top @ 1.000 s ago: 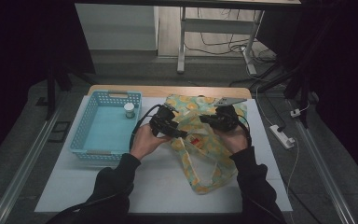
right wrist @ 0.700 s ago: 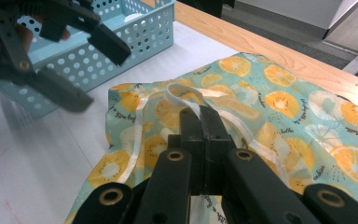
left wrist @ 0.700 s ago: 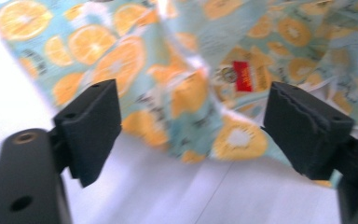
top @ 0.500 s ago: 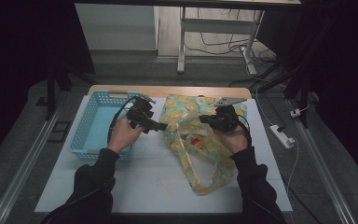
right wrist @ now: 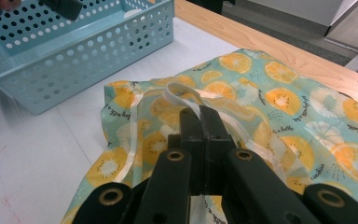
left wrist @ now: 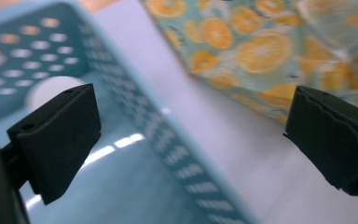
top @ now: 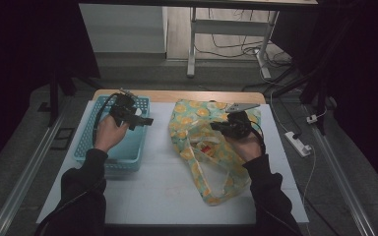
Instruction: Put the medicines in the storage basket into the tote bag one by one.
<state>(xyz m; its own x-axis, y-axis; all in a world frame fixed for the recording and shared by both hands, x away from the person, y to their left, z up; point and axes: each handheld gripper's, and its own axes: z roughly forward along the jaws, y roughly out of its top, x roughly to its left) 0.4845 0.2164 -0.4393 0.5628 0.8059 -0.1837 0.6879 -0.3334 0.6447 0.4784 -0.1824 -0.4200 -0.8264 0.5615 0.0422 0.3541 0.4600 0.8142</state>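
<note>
Currently, my right gripper (right wrist: 200,116) is fully closed on the white handle strap (right wrist: 182,93) of the orange-print bag (top: 211,147); in the right gripper view the two black jaws meet flush with the strap pinched between them, and the strap loops up just ahead of the jaw tips. The bag lies flat on the white tabletop (top: 152,187), directly under and around this gripper, with its second handle loop trailing back toward me. My left gripper (top: 137,118) is well apart from the bag, off to the left of the right gripper, and stands over the blue perforated basket (top: 86,142). Its jaws have just been opening and now stand wide apart, with nothing between the pads; in the left gripper view the basket's near wall runs diagonally through the gap between the two jaws. Inside the basket, just beyond the left-hand jaw in that view, sits a small white round object (left wrist: 51,88), blurred, so I cannot tell what it is. The bag's printed fabric appears beyond the right-hand jaw in the same view, separated from the basket by a strip of bare tabletop. The basket's far end reaches the wooden edge (top: 177,96) of the tabletop.
</note>
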